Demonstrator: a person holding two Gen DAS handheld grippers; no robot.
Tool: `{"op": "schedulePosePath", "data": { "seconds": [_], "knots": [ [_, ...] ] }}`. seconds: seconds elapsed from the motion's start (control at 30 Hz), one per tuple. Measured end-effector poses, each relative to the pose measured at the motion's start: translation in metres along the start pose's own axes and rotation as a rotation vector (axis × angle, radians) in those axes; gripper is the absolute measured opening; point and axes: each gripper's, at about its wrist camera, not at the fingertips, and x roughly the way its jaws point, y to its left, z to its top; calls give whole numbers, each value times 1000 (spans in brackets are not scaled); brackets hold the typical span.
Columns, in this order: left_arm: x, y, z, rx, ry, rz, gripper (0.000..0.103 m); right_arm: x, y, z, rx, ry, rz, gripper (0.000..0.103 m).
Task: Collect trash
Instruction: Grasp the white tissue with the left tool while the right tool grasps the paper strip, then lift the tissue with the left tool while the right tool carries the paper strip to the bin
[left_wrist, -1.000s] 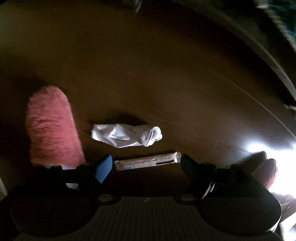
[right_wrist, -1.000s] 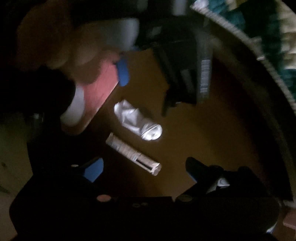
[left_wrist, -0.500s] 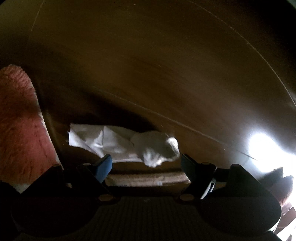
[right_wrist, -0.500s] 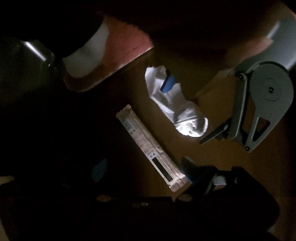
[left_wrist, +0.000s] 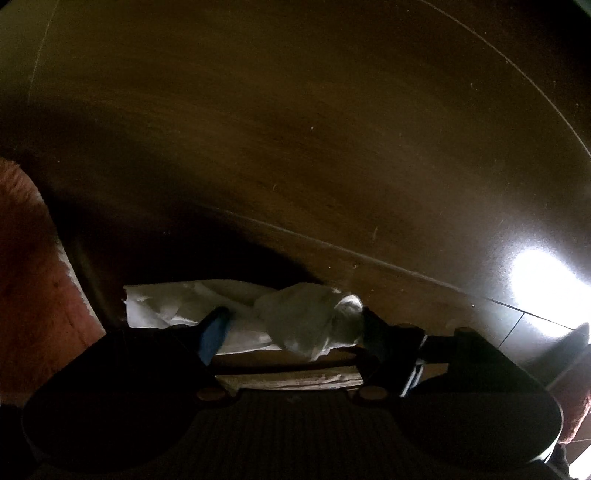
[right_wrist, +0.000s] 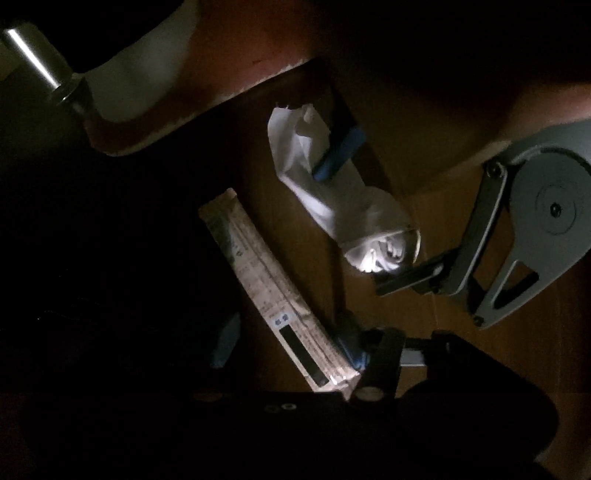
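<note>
Crumpled tissue (left_wrist: 280, 317) lies crosswise between open left tool (left_wrist: 291, 328) tips.

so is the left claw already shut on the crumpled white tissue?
No: the left claw is open, fingers either side of the crumpled white tissue on the brown floor.

Glossy brown wood floor (left_wrist: 295, 147), fuzzy pink rug (left_wrist: 33, 288), crumpled white tissue (left_wrist: 288, 314), creased printed paper wrapper (right_wrist: 273, 295).
</note>
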Motion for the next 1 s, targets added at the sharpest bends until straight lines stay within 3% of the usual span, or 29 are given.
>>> {"op": "schedulePosePath", "data": {
  "seconds": [0.13,0.23,0.37,0.47,0.7,0.83,1.0],
  "knots": [
    [-5,-1,5,-2,-1,-7,61,-5,-2,-2,1,-7,-14,32],
    [-3,5,2,4,-8,-6,38,-9,-10,-6,23,4,-3,26],
    [-15,4,1,13,-34,19,32,-17,-33,-15,178,66,9,22],
    [-28,4,1,-6,-52,26,32,-28,-55,-28,309,126,30,21],
    [-89,3,-13,-1,-129,12,31,-77,-107,-56,586,192,-49,20],
    [-136,-1,-33,14,-195,-13,31,-126,-125,-64,762,153,-72,19],
    [-189,0,-73,44,-273,-37,31,-205,-127,-63,892,38,-133,19]
  ]
}}
